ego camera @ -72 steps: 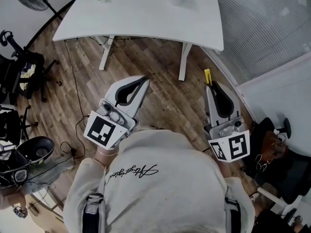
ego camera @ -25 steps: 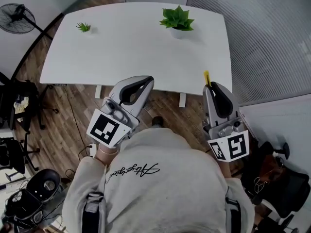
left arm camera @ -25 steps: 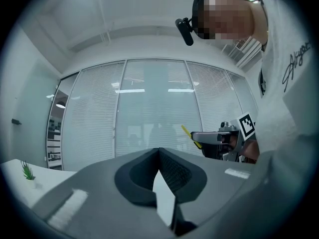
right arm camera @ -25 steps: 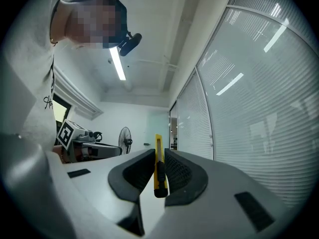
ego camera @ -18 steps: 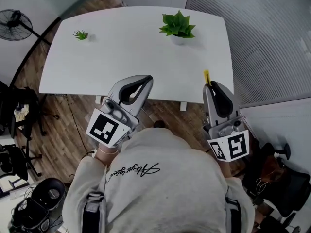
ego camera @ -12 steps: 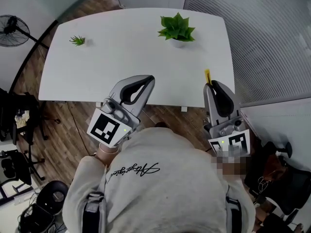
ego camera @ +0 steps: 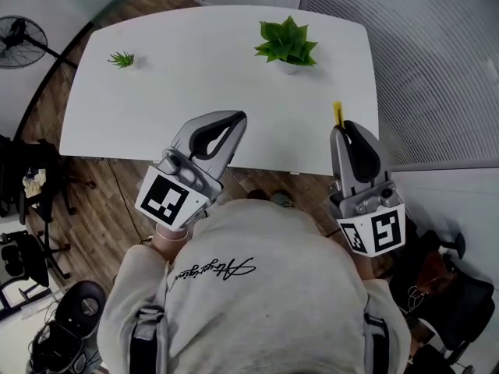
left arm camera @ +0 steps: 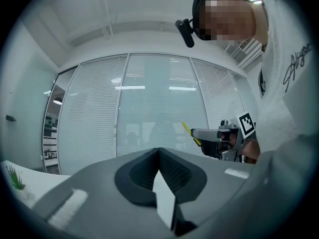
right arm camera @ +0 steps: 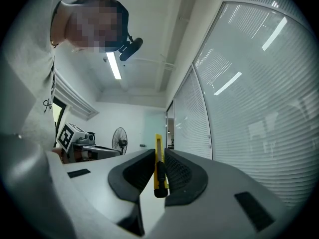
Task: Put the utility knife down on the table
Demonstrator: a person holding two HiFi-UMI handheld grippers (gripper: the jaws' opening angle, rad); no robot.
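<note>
A yellow utility knife sticks out forward from my right gripper, which is shut on it. In the right gripper view the knife stands on edge between the two dark pads, its tip reaching past them. The right gripper hangs over the near right edge of the white table. My left gripper is shut and holds nothing; its tips are over the table's near edge. In the left gripper view its jaws meet, and the right gripper with the knife shows beyond.
A potted green plant stands at the table's far right and a small plant at its far left. A standing fan and dark chairs are on the left. A blind-covered glass wall runs along the right.
The person has stepped toward the table; both grippers moved forward and their tips now hang over its near edge. The knife stays gripped in the right gripper.
</note>
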